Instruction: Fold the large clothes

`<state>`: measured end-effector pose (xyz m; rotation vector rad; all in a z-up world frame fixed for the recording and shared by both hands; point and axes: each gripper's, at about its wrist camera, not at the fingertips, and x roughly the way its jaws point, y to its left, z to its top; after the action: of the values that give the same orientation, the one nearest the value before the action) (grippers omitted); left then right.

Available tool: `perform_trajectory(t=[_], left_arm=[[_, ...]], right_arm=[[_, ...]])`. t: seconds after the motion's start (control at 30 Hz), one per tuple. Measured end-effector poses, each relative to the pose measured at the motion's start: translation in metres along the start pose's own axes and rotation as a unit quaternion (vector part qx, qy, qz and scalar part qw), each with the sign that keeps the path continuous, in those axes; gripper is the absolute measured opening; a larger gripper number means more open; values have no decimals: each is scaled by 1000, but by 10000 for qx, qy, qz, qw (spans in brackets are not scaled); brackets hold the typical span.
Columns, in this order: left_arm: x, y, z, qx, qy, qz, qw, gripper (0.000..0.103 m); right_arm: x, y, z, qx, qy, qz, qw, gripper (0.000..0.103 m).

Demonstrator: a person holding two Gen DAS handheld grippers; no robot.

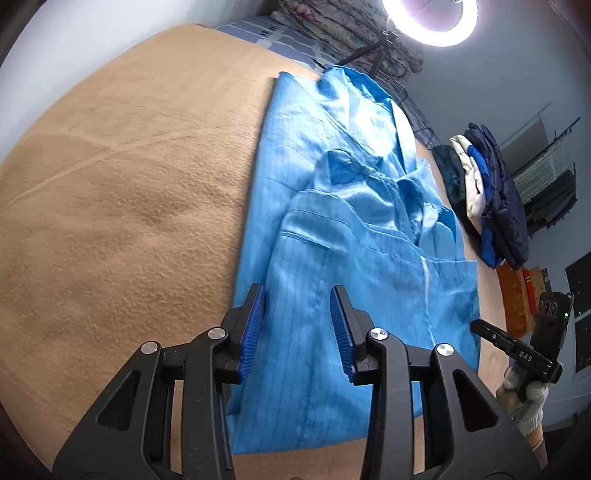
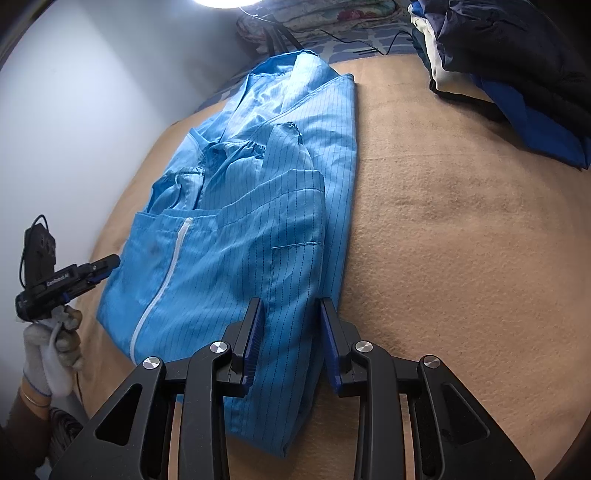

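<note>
A large light-blue pinstriped coat (image 1: 332, 229) with a white zip lies on a tan blanket (image 1: 122, 206), its sides and sleeves folded inward into a long strip. My left gripper (image 1: 299, 295) is open, its blue pads just above the coat's near hem edge. In the right wrist view the coat (image 2: 258, 221) lies left of centre on the blanket (image 2: 461, 240). My right gripper (image 2: 291, 306) is open over the coat's near right edge. The left gripper (image 2: 107, 264) shows at the coat's left corner. The right gripper (image 1: 480, 328) shows beside the coat's hem.
A pile of dark blue, white and navy clothes (image 1: 491, 199) lies on the blanket's far side; it also shows in the right wrist view (image 2: 517, 66). A ring light (image 1: 428, 18) on a tripod and a floral quilt (image 1: 351, 33) stand beyond the coat's collar.
</note>
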<state>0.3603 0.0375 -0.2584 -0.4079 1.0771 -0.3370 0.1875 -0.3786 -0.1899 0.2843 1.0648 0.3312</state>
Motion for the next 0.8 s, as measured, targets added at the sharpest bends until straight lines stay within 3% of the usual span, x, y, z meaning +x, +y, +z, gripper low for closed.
perform_trajectory(t=[0.07,0.17,0.27,0.37,0.43,0.53,0.63,0.67,0.8], left_arm=[[1,-2,-1,41,27,-24,10000,35],[3,1,-2,-13,74,38,10000,7],[-2,6,-3,-156,17,-85,9998,4],[-11,-2,-11,76,-163,205,9996,3],[-7,-8,-15,343,-195,440,9983,3],[3,-13,-18,445,-144,680,9966,9],[-2,-18,-15,531,-222,846,9947,14],[-6,-22,-15,598,-332,959,9930,16],[-28,-52,-14,1210,-906,1245,9806,17]], right_arm=[[1,0,0,-9,14,15,10000,28],[4,1,-1,-58,41,-6,10000,28],[6,3,-1,-90,59,85,9999,7],[1,13,0,-273,-56,72,9996,3],[3,20,0,-489,-14,-185,9986,2],[18,14,-6,-377,238,-543,9975,2],[14,20,-6,-550,189,-689,9959,2],[9,22,-5,-623,162,-806,9947,8],[-18,31,-2,-918,-454,-951,9902,12]])
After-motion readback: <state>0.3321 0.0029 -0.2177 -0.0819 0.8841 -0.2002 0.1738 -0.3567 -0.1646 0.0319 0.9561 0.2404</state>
